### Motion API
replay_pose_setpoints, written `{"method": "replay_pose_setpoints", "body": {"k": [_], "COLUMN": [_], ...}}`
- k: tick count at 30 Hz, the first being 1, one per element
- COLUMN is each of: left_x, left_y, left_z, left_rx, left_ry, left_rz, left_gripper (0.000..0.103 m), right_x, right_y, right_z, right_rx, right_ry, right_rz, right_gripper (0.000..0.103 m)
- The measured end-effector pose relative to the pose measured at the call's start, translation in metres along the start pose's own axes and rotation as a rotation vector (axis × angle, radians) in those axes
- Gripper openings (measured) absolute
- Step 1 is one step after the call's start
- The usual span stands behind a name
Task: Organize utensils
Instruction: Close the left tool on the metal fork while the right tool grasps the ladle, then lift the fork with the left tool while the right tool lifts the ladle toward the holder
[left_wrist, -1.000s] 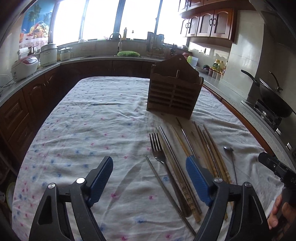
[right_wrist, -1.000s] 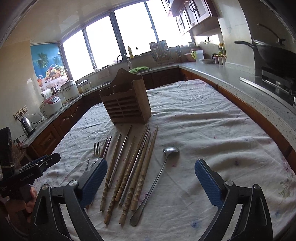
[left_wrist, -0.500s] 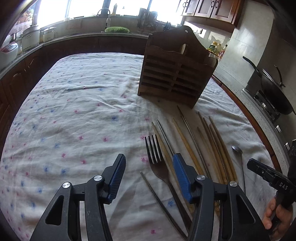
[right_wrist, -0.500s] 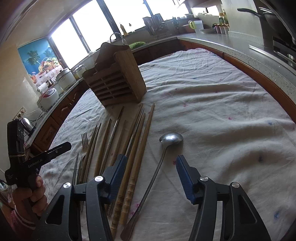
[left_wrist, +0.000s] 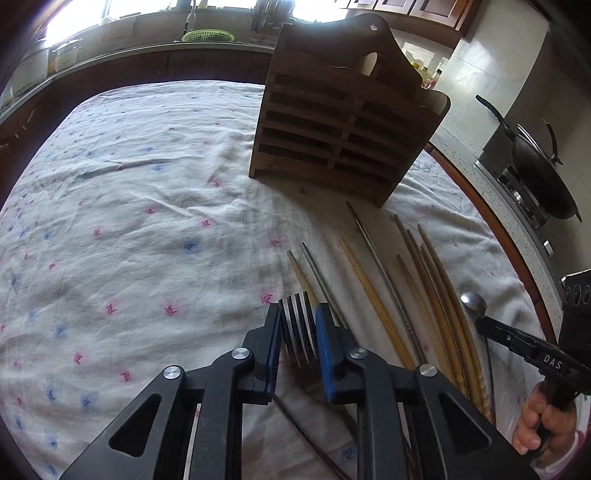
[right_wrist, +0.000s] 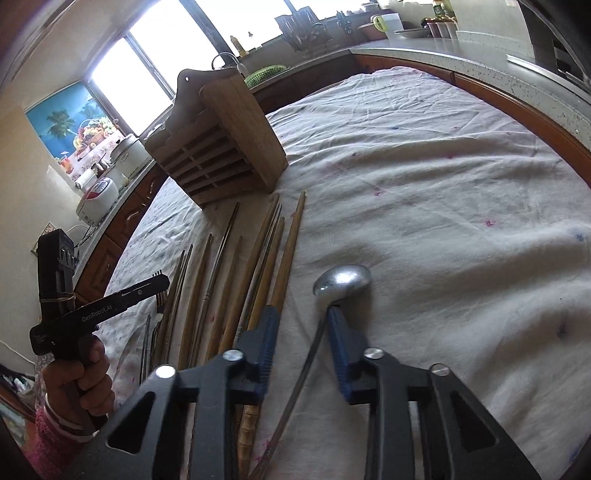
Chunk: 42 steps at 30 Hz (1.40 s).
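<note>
Right wrist view: floral tablecloth (right_wrist: 424, 177), stone counter (right_wrist: 480, 70), windows (right_wrist: 155, 70)

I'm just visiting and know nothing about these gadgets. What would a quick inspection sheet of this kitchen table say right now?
Surface: table under a white flowered cloth, wrinkled.
Job's things: wooden rack standing upright; fork, chopsticks and spoon lying flat in front of it.
Clutter: nothing seen on the cloth.
Grippers: left gripper closed around the fork's prongs; right gripper straddles the spoon's neck, a gap showing on one side.
Cables: a cord by the wall socket, beside the rice cooker.
Surroundings: wok on the stove, green basket near the tap, windows.
</note>
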<state>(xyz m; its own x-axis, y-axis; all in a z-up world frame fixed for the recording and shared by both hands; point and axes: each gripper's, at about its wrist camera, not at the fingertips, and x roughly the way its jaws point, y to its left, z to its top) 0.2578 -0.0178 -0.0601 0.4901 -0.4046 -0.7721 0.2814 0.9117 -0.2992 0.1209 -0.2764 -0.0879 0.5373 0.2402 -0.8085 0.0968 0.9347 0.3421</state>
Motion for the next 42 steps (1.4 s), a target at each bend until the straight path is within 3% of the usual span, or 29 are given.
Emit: {"method": "replay_pose_setpoints", "body": {"k": [1, 2, 19, 27, 37, 42], "left_x": [-0.001, -0.003, -0.131, -0.188, -0.208, -0.191], "left_y": [-0.002, -0.003, -0.018, -0.019, -0.026, -0.032], "left_z": [-0.001, -0.002, -0.017, -0.009, 0.033, 0.063], "left_rx": [0.011, 0.018, 0.006, 0.018, 0.019, 0.028], "left_ry": [-0.004, -0.008, -0.257, -0.427, -0.578, -0.624], "left_rz": [0.003, 0.008, -0.01, 0.075, 0.17, 0.207], "left_gripper": [0.003, 0.001, 0.0, 0.0, 0.0, 0.0], "right_x": [0.002, 0.001, -0.062, -0.08, -0.089, -0.092], "right_y": [-0.002, -0.005, 0.044, 0.068, 0.099, 0.115], "right_z": [0.0, 0.0, 0.021, 0.044, 0.095, 0.123], "right_rx": [0.018, 0.039, -0.099, -0.17, -0.241, -0.289], "right_ry": [0.011, 0.008, -0.204, -0.313, -0.451, -0.524], "right_rz": [0.022, 0.045, 0.076, 0.076, 0.066, 0.044], "right_gripper": [0.005, 0.005, 0.002, 0.002, 0.002, 0.002]}}
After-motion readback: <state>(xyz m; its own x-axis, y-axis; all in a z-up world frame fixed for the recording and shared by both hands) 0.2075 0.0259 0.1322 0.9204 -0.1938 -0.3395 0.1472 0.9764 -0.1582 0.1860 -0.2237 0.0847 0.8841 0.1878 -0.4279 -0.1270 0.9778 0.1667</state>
